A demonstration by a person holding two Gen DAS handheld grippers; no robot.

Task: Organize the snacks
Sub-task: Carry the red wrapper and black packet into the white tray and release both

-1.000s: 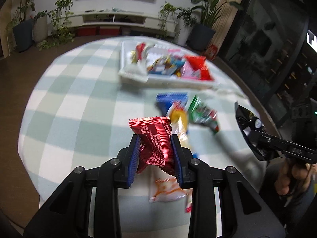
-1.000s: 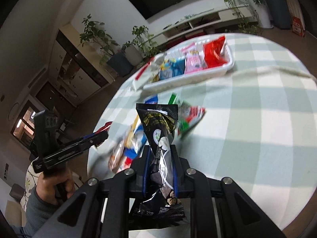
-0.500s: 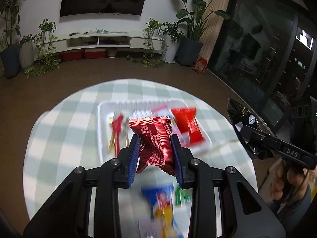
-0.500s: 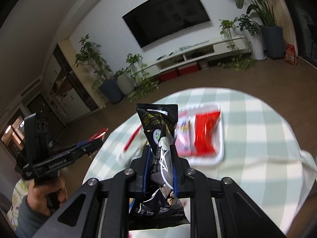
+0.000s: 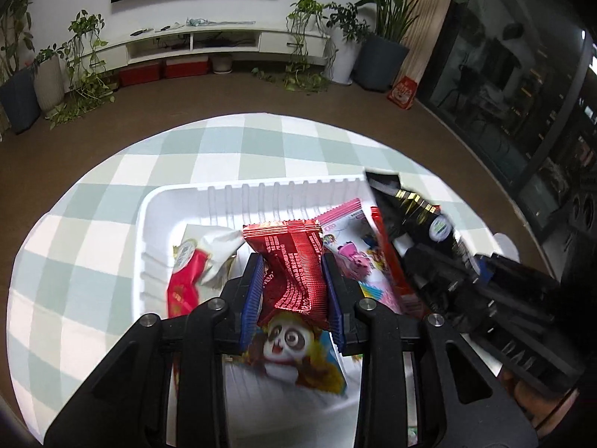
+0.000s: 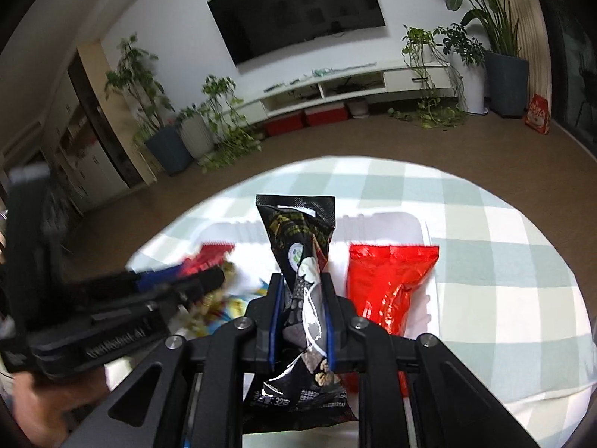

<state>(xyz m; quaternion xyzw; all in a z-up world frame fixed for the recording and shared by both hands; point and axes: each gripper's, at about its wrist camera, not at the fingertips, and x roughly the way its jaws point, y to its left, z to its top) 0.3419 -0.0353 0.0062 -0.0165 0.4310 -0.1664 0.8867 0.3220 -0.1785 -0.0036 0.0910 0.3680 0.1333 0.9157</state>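
A round worktop under a green-and-white checked cloth (image 5: 93, 224) fills the middle of both views. On it sits a white ribbed plastic tray (image 5: 156, 209), centre frame, holding a pink cartoon-printed snack packet (image 5: 354, 246), a bright red foil snack bag (image 6: 388, 280) at its right end in the right wrist view, and a panda-printed packet (image 5: 294, 351) low in the left wrist view. Over the tray, the left gripper (image 5: 291, 287) has its fingers clamped on a crinkled dark-red foil snack packet (image 5: 293, 261); the right gripper (image 6: 302, 313) has its fingers clamped on a tall black snack pouch (image 6: 298, 239)
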